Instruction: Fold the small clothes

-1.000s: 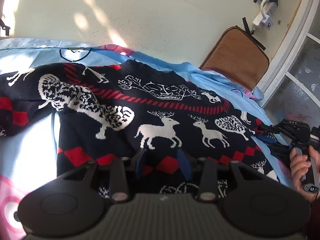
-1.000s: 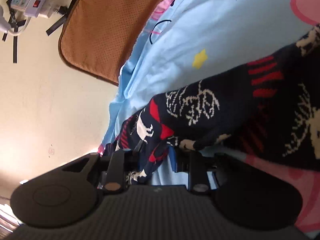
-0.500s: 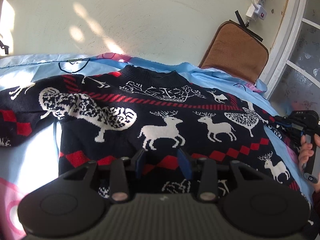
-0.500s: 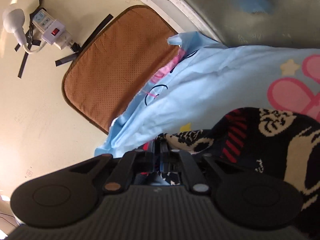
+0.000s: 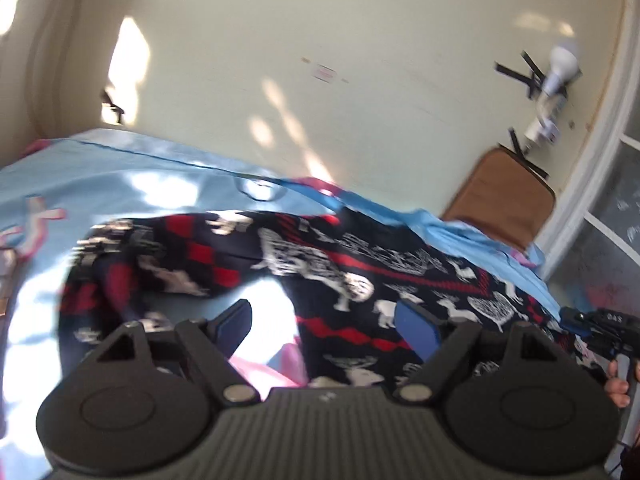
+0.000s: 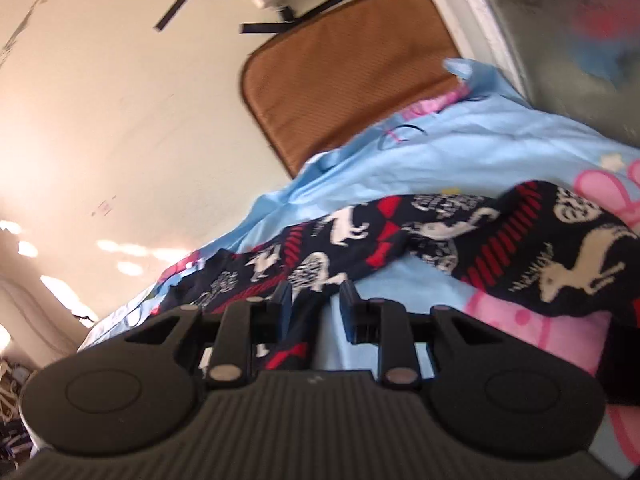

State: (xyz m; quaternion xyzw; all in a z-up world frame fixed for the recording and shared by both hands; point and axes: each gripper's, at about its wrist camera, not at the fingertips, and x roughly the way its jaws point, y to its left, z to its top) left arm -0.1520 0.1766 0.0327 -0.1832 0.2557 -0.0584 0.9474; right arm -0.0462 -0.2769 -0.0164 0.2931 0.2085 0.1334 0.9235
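A dark navy sweater [image 5: 360, 264] with white reindeer and red bands lies spread on the light blue bed sheet [image 5: 120, 176]. My left gripper [image 5: 326, 324] hovers over the sweater's near left edge. Its jaws are opening wide and nothing is pressed between them. In the right wrist view the sweater [image 6: 540, 248] runs from the right down to my right gripper [image 6: 316, 304]. Those jaws are opening too; a fold of the sweater hangs loose by the left finger, with a gap to the other pad. My right gripper [image 5: 570, 320] also shows at the sweater's right edge.
A brown cushion [image 5: 508, 196] leans on the cream wall at the bed's far right corner, under a taped power strip [image 5: 548, 108]. A white window frame [image 5: 592, 184] borders the right side. A person's hand [image 5: 618, 388] holds the right gripper.
The left gripper opened wide and swung left and up off the sweater's hem. The right gripper shut on the sweater's edge, then rolled, rose and began opening.
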